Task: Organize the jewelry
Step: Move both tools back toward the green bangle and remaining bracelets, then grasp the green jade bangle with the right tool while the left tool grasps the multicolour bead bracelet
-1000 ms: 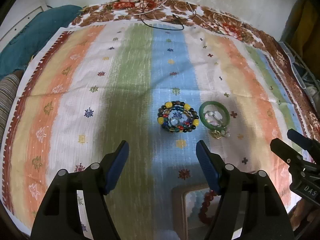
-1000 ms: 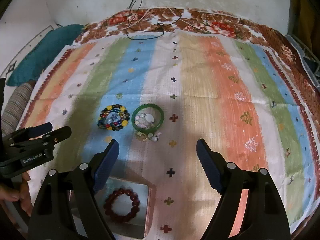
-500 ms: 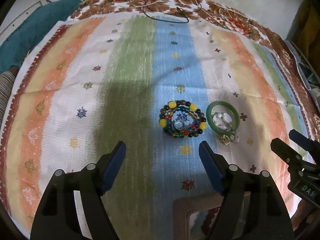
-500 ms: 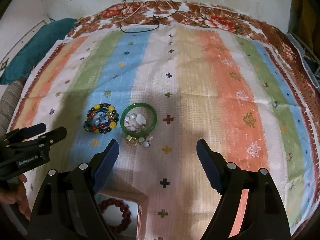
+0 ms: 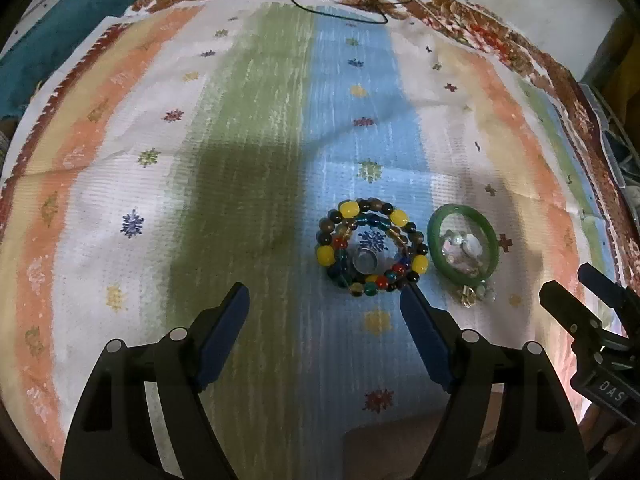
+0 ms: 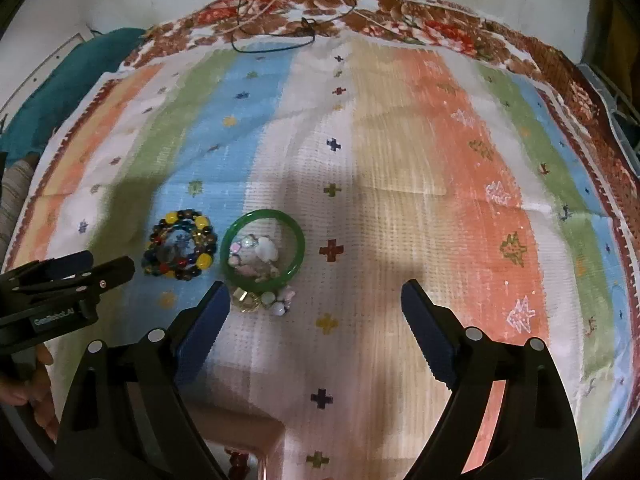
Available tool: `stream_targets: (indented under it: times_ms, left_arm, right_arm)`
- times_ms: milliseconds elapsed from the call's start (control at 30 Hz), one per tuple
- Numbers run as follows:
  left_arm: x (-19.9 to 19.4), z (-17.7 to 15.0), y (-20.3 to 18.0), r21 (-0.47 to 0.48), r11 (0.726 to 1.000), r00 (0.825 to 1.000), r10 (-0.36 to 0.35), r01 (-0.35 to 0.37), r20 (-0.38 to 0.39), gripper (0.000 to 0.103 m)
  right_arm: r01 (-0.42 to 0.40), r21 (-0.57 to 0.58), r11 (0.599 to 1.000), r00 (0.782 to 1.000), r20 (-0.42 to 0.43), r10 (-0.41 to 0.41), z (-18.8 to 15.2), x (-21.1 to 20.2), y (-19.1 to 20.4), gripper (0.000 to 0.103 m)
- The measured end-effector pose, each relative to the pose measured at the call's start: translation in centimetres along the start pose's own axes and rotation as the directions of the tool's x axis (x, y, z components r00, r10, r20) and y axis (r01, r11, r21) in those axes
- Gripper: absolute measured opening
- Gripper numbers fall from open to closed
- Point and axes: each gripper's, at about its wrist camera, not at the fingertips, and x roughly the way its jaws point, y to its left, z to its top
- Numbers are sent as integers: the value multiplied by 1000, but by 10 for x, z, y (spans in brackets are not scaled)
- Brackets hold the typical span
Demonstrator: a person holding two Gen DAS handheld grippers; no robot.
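A coil of multicoloured beaded bracelets [image 5: 372, 249] [image 6: 181, 244] lies on the striped cloth. Right of it lies a green bangle [image 5: 463, 243] [image 6: 263, 249] with pale small jewelry inside it and a gold ring [image 6: 248, 300] just below. My left gripper [image 5: 325, 307] is open and empty, just short of the beaded coil. My right gripper [image 6: 315, 303] is open and empty, its left finger close to the bangle. A pink box [image 6: 244, 444] holding a dark red bead bracelet [image 6: 239, 462] sits at the near edge, mostly hidden.
The striped cloth [image 6: 440, 160] covers a floral sheet. Black cables [image 6: 272, 36] lie at the far edge. A teal cushion [image 5: 60, 28] is at the far left. A wire basket [image 5: 616, 152] stands at the right.
Both grippers moved forward and down toward the jewelry. The beaded coil and bangle look larger and nearer. The pink box slid mostly out of view at the bottom.
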Motion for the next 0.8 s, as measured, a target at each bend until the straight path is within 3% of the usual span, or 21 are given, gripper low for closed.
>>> stream_targets:
  times_ms: [633, 800]
  left_arm:
    - [27, 8, 1, 5, 1000, 999, 12, -12, -48, 72]
    - [32, 9, 8, -42, 999, 997, -36, 33, -64, 66]
  right_arm:
    - [8, 90, 996, 997, -76, -2, 15, 47, -12, 88]
    - [29, 92, 995, 996, -89, -20, 18, 60, -13, 88]
